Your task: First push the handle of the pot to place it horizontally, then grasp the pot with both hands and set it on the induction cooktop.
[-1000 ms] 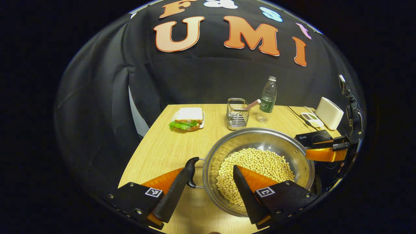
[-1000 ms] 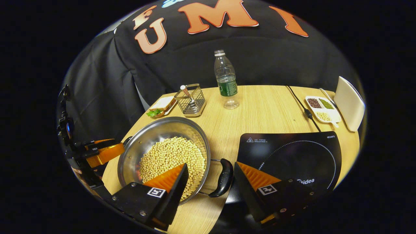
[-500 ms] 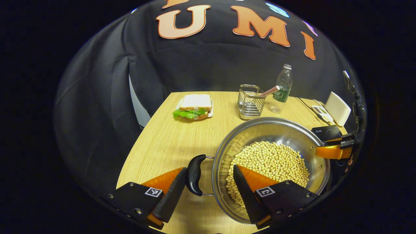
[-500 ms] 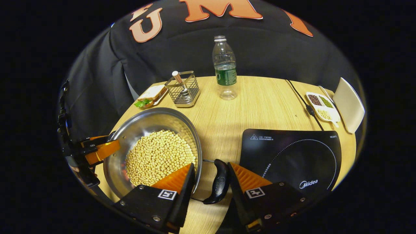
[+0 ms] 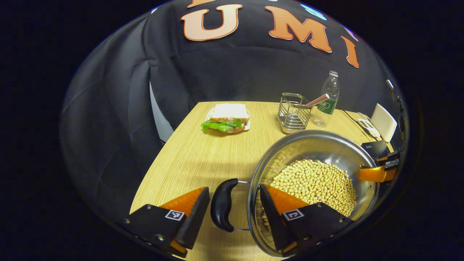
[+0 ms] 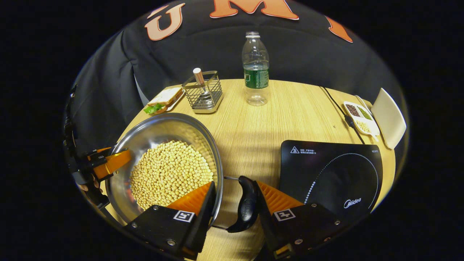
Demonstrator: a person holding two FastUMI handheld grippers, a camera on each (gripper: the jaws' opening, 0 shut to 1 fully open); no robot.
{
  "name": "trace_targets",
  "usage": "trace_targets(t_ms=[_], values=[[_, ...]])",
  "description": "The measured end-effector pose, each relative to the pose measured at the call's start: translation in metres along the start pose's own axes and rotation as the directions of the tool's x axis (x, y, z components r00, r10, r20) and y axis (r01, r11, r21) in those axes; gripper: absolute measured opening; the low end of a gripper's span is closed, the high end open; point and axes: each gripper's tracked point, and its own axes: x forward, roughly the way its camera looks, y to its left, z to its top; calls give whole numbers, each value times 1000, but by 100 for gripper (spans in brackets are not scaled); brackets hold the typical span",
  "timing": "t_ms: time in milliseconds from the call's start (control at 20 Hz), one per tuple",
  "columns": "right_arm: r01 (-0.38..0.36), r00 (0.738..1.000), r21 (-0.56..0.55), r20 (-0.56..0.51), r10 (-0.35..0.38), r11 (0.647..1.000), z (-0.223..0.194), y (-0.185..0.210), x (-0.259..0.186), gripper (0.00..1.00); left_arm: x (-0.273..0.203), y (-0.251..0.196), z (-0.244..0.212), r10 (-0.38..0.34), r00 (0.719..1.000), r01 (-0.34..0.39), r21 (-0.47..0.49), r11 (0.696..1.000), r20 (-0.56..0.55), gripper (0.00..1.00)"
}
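Observation:
A steel pot full of soybeans stands on the wooden table. My left gripper is open around the pot's black left handle. One finger is outside the handle and the other reaches over the rim above the beans. In the right gripper view the pot is at the left and the black induction cooktop at the right. My right gripper is open around the right handle. Its outer finger touches the handle, its inner finger is inside the rim.
At the back of the table are a sandwich on a plate, a wire holder and a water bottle. A divided dish of beans, a white box and the cooktop's cable lie at the far right.
Both grippers have come in on the pot's handles, which now lie between their fingers. The right gripper's fingers have narrowed, the outer one now against the handle.

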Motion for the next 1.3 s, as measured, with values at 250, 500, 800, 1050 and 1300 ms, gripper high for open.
trace_targets(t_ms=[250, 500, 800, 1050, 1300], values=[[-5, 1000, -25, 3, 5, 1000, 0, 0, 0, 65, 1, 1, 5, -4, 999, 5, -25, 1000, 35, 69], [3, 1000, -34, -2, -3, 999, 2, -2, -1, 59, -2, -1, 0, 36, 999, -35, -37, 999, 33, 66], [-5, 999, -82, 40, 9, 997, 10, -10, -7, 57, -15, 4, 9, 77, 994, -73, -45, 996, 78, 65], [-18, 996, -69, 88, 24, 997, 18, -30, -26, 57, -12, -5, 8, 77, 987, -79, 9, 997, 144, 65], [3, 990, -44, 142, 3, 999, 23, -61, -65, 56, -10, -4, 14, 48, 978, -60, 52, 997, 203, 63]])
